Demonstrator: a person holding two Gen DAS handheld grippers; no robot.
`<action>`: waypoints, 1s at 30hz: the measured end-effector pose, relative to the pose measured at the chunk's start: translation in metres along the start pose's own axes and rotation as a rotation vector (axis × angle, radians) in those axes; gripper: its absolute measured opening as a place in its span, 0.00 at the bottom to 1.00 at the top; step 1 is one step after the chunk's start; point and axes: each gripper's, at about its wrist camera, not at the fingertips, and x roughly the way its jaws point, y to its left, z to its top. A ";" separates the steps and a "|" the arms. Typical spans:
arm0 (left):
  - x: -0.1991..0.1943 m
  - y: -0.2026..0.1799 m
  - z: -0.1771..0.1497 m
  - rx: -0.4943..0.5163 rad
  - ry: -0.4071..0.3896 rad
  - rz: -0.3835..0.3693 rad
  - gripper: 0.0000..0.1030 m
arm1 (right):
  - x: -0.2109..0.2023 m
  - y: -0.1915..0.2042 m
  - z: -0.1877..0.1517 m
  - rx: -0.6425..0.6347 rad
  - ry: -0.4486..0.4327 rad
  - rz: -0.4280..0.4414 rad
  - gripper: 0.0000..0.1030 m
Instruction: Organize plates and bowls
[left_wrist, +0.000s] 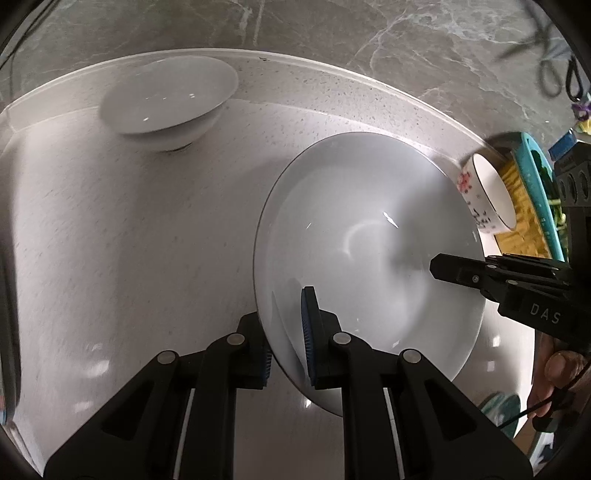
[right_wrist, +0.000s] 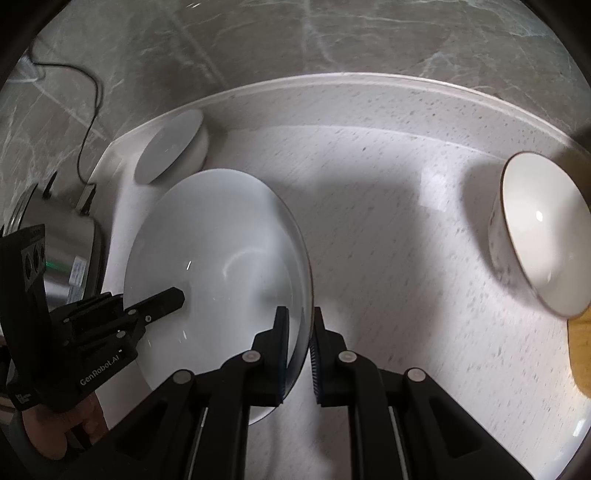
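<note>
The left gripper (left_wrist: 288, 332) and the right gripper (right_wrist: 299, 350) each pinch the rim of 1 large white bowl (left_wrist: 369, 251), empty, above the table (left_wrist: 147, 229). A smaller white bowl (left_wrist: 170, 99) sits empty at 11 o'clock; a patterned bowl (right_wrist: 543, 236) at 2 o'clock, also empty.

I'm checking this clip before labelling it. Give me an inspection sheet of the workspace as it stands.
Surface: speckled white counter, raised back edge.
Job's things: large white bowl held by its rim on two sides; smaller white bowl by the back edge; gold-rimmed patterned bowl tilted.
Clutter: steel appliance; teal tray.
Grippers: left claw and right claw both shut on the large bowl's rim.
Cables: black cord running to the appliance.
Surroundings: grey marble wall.
</note>
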 end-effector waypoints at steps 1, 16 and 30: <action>-0.004 0.002 -0.004 -0.002 0.001 -0.001 0.12 | -0.002 0.003 -0.003 -0.005 0.002 0.004 0.12; -0.052 0.023 -0.102 -0.084 0.055 -0.002 0.12 | -0.011 0.036 -0.054 -0.066 0.079 0.065 0.12; -0.046 0.041 -0.138 -0.134 0.079 -0.003 0.12 | 0.009 0.044 -0.074 -0.079 0.127 0.071 0.12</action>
